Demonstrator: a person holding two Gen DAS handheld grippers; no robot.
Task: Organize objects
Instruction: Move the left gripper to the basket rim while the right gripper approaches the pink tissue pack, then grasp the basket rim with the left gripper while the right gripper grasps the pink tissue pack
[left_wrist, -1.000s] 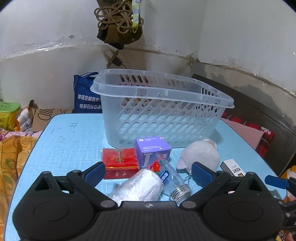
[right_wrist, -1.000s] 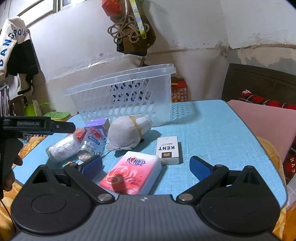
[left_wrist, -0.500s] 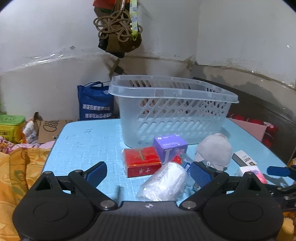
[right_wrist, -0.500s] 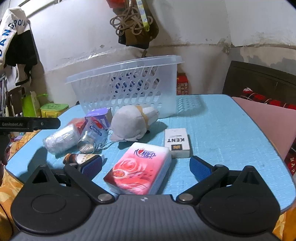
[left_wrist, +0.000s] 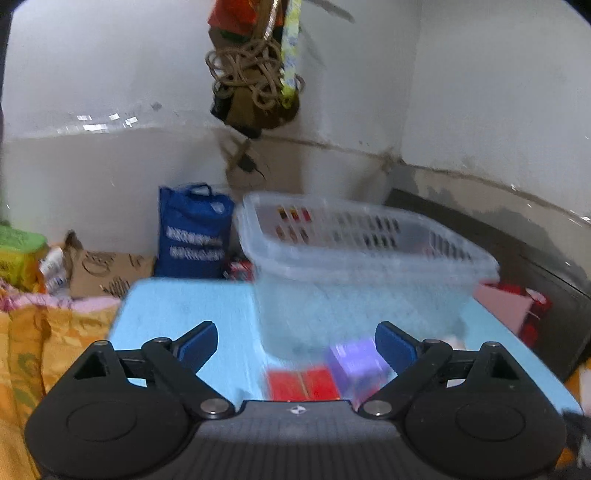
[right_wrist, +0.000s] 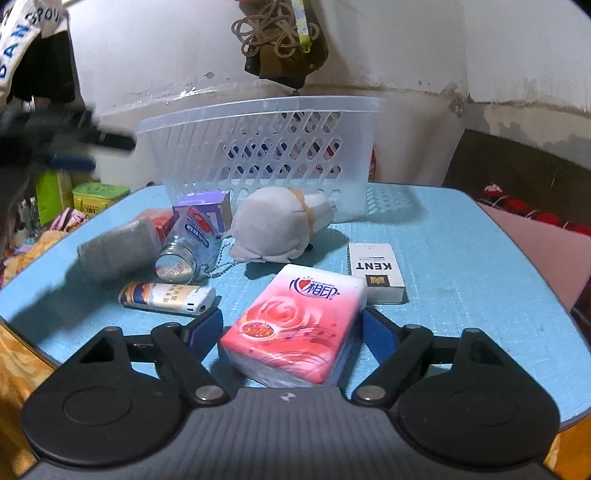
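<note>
Two wide-open claws: my right claw (right_wrist: 291, 326) straddles the tissue pack (right_wrist: 295, 325); gotta centre before squeezing, left claw (left_wrist: 295, 341) empty.

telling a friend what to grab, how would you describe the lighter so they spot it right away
Start at the clear plastic basket on the blue table. Nearer than the glass jar lies the lighter, flat on its side: the only slim stick shape, white with an orange end.

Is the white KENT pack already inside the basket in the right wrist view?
No. The KENT pack lies flat on the blue table, in front of the basket.
</note>
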